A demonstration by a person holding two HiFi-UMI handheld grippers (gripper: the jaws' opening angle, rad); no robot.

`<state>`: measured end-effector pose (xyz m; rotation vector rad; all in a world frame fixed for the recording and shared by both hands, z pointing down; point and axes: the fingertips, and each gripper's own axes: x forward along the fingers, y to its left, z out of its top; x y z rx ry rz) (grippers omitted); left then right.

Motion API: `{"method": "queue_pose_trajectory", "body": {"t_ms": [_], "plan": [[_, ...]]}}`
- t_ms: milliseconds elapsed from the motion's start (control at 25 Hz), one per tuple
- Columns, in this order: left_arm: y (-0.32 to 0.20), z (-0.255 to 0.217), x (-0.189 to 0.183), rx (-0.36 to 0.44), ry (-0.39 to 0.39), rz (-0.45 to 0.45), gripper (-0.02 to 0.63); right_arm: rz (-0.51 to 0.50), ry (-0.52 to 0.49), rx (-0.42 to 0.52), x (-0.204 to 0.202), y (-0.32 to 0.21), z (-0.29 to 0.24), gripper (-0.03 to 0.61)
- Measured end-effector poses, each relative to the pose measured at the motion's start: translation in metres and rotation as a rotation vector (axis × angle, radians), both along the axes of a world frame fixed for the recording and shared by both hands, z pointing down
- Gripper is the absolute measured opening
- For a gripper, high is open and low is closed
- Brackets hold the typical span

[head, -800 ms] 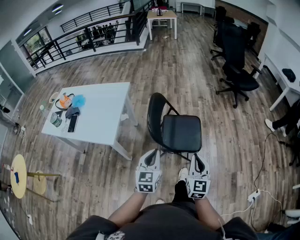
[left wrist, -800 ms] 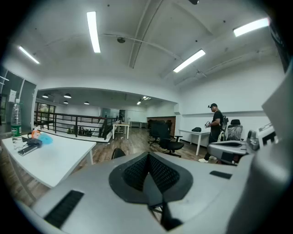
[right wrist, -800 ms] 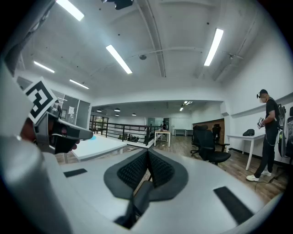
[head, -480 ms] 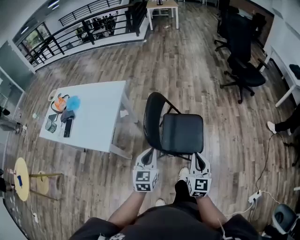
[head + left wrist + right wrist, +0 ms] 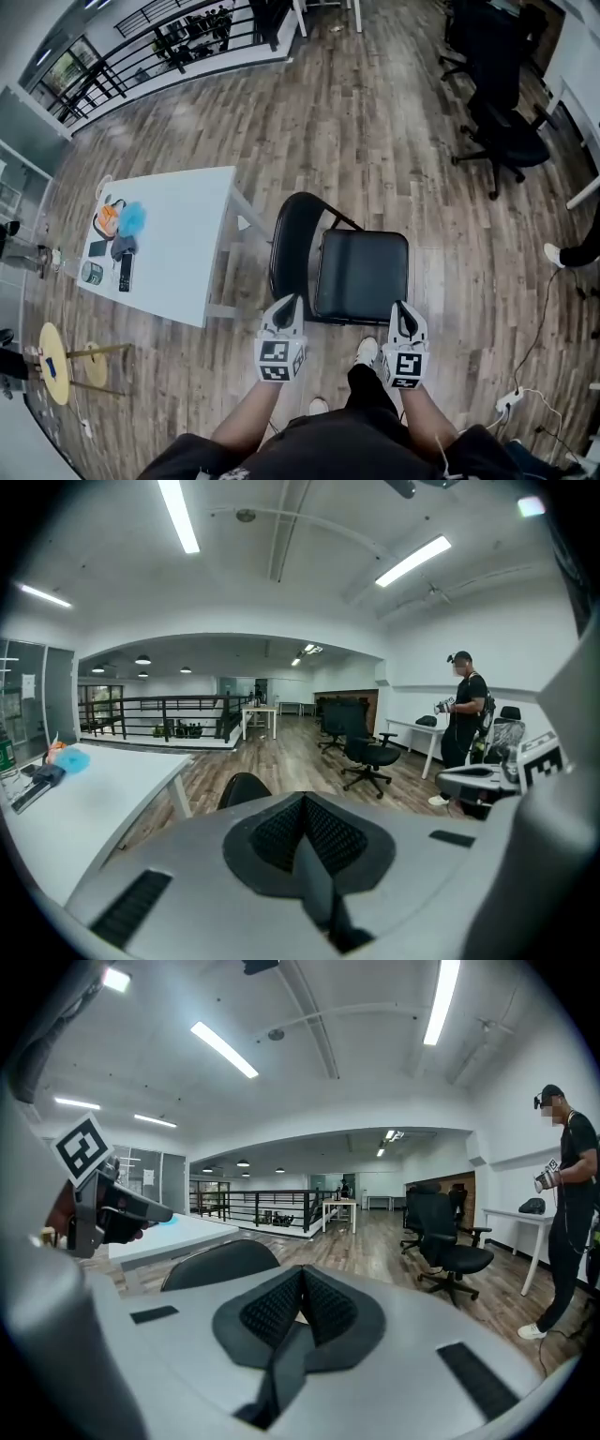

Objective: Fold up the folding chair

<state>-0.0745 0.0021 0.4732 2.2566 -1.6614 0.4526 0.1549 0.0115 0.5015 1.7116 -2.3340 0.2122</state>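
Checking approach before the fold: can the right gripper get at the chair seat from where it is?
Probably yes. The right gripper points at the seat, its tip by the near edge, with nothing between them. Its jaws are shut, so they would have to open first.

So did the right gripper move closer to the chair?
Yes. The right gripper went forward: its tip now overlaps the front corner of the folding chair; before, it stopped just short.
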Motion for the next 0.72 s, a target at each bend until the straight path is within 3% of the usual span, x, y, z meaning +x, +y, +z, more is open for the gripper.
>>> {"method": "queue_pose_trajectory", "body": {"t_ms": [240, 440, 600, 640, 720], "plan": [[-0.052, 0.021, 0.008, -0.061, -0.062, -0.027, 0.005, 0.020, -0.025, -0.074, 0.038, -0.057, 0.031, 0.014], [-0.085, 0.047, -0.017, -0.110, -0.232, -0.142, 0.005, 0.041, -0.044, -0.152, 0.067, -0.088, 0.078, 0.015], [-0.102, 0.066, -0.036, -0.182, -0.307, -0.205, 0.006, 0.024, -0.035, -0.237, 0.084, -0.104, 0.120, 0.015], [-0.105, 0.071, -0.039, -0.205, -0.315, -0.219, 0.012, 0.017, -0.035, -0.259, 0.088, -0.107, 0.131, 0.015], [-0.108, 0.081, -0.046, -0.251, -0.331, -0.245, 0.092, 0.001, -0.040, -0.300, 0.093, -0.111, 0.151, 0.015]]}}
